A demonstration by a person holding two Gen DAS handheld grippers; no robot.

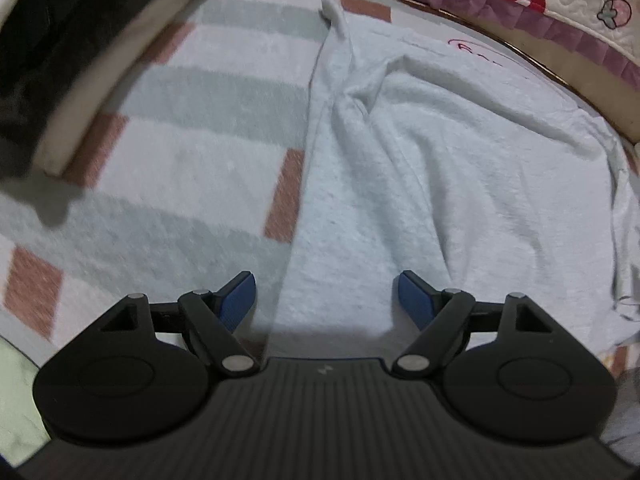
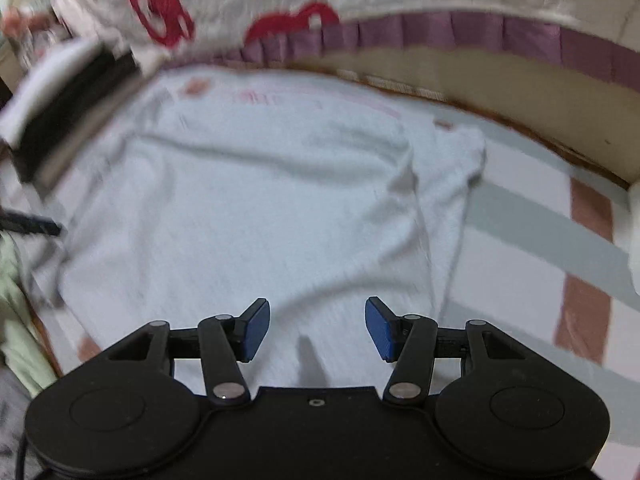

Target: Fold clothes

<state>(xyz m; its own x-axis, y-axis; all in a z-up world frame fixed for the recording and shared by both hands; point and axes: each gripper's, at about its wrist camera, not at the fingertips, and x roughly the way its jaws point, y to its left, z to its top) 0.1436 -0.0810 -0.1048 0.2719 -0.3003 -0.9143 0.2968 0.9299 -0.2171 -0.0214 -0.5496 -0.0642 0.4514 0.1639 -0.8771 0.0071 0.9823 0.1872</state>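
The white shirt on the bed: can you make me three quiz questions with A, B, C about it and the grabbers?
1. Where does the white shirt lie?
A. on the checked blanket
B. on a chair
C. in a basket

2. What colour are the pads of the left gripper?
A. red
B. blue
C. yellow

3. How does the right gripper stand?
A. shut on a sock
B. shut on the shirt
C. open, holding nothing

Answers: 1 A, the shirt is spread over the blanket's grey and brown checks. 2 B, both pads show blue. 3 C, a clear gap between its pads, shirt lying flat below.
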